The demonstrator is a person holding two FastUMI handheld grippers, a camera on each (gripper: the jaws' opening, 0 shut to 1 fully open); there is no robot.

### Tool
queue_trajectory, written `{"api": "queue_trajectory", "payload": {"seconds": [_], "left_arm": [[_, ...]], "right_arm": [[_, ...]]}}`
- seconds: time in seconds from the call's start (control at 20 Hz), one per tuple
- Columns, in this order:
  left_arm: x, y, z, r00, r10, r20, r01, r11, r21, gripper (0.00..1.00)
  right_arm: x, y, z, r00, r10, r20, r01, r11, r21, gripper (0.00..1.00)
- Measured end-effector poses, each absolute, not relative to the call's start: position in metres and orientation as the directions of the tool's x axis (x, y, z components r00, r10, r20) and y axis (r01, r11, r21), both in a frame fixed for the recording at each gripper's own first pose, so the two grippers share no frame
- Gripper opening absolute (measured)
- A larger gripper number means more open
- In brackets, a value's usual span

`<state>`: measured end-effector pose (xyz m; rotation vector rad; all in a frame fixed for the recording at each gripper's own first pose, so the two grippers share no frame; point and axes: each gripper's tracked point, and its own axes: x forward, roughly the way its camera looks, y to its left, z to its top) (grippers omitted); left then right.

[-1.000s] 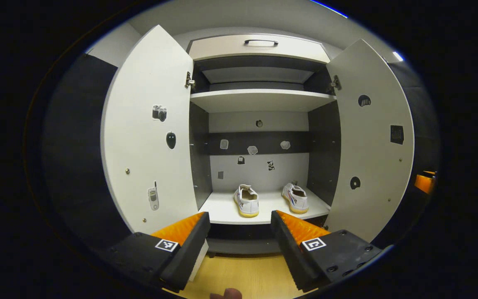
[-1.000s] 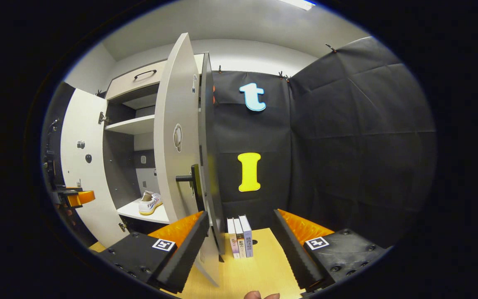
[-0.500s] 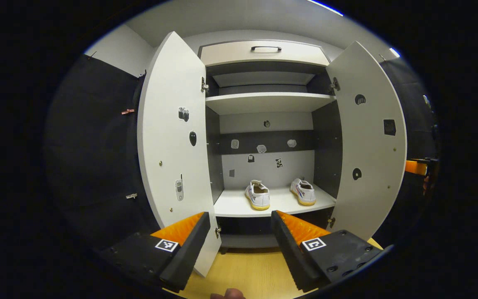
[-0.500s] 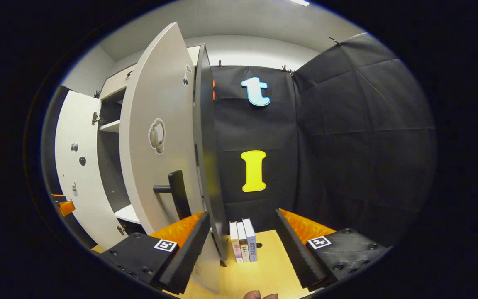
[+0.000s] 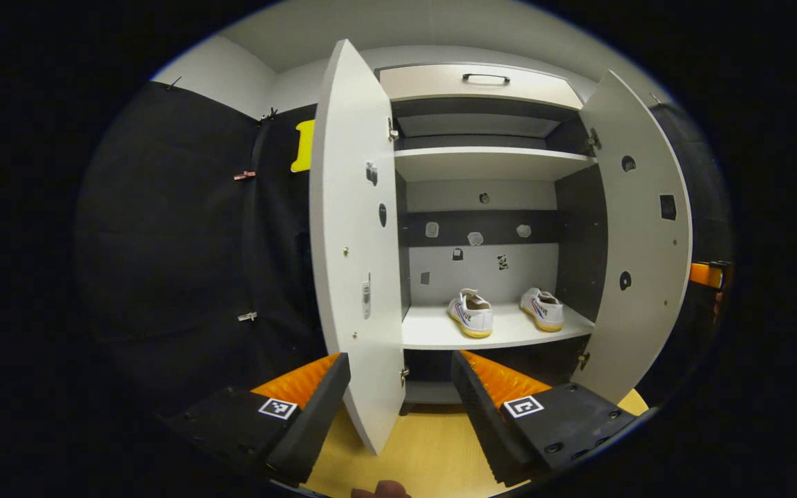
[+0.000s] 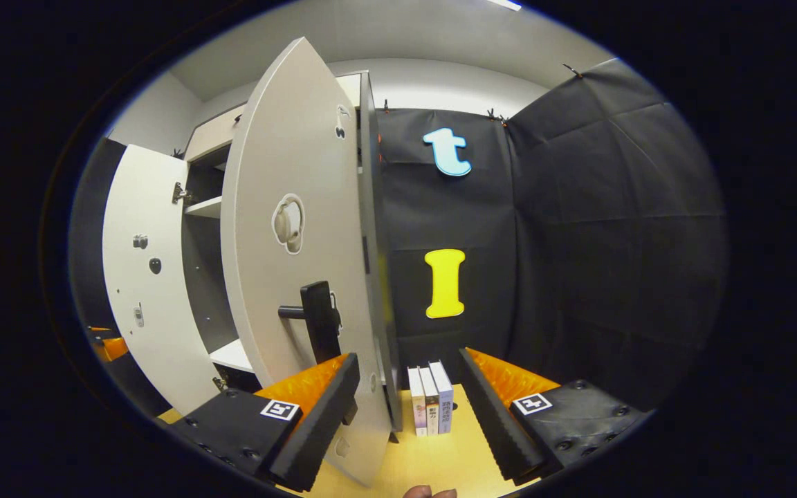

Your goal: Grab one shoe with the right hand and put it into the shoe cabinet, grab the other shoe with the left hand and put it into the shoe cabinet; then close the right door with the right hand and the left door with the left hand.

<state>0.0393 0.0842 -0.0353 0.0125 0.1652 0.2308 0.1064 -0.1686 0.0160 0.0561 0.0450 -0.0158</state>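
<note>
In the left gripper view we see our left gripper with its fingers spread wide and nothing between them except the lower edge of the left door, which stands ajar and edge-on to us; we cannot tell whether either finger touches it. Beyond it the shoe cabinet is open; both white shoes sit side by side on its lower shelf, the left shoe near the middle and the right shoe closer to the right wall, heels toward us. The right door also stands open; past its outer edge we glimpse an orange part of the other gripper.

In the right gripper view our right gripper is likewise spread wide and holds nothing; the right door stands just ahead of its left finger, its outer face and black handle turned to us; whether that finger touches the door we cannot tell. Three books stand upright on the wooden floor beside the cabinet.
</note>
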Motion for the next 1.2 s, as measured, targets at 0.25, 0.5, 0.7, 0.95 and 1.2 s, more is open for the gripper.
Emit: {"api": "queue_trajectory", "payload": {"seconds": [0.25, 0.5, 0.7, 0.95, 1.2], "left_arm": [[0.029, 0.136, -0.033, 0.946, 0.29, -0.148, -0.294, 0.956, 0.0, 0.92], [0.033, 0.186, -0.033, 0.932, 0.334, -0.14, -0.341, 0.94, -0.028, 0.93], [0.051, 0.226, -0.031, 0.918, 0.373, -0.134, -0.376, 0.926, -0.004, 0.92], [0.082, 0.256, -0.029, 0.919, 0.37, -0.137, -0.376, 0.927, -0.013, 0.93], [0.104, 0.259, -0.048, 0.927, 0.337, -0.165, -0.346, 0.938, -0.026, 0.92]], "right_arm": [[0.123, -0.096, 0.009, 0.996, 0.084, -0.044, -0.081, 0.995, 0.065, 0.96], [0.121, -0.012, 0.002, 0.972, 0.227, -0.064, -0.221, 0.971, 0.09, 0.99], [0.101, 0.008, 0.008, 0.965, 0.258, -0.041, -0.255, 0.964, 0.078, 0.98], [0.081, 0.003, 0.014, 0.966, 0.258, -0.027, -0.256, 0.965, 0.058, 0.98], [0.076, -0.009, 0.023, 0.966, 0.258, -0.01, -0.257, 0.964, 0.075, 0.98]]}}
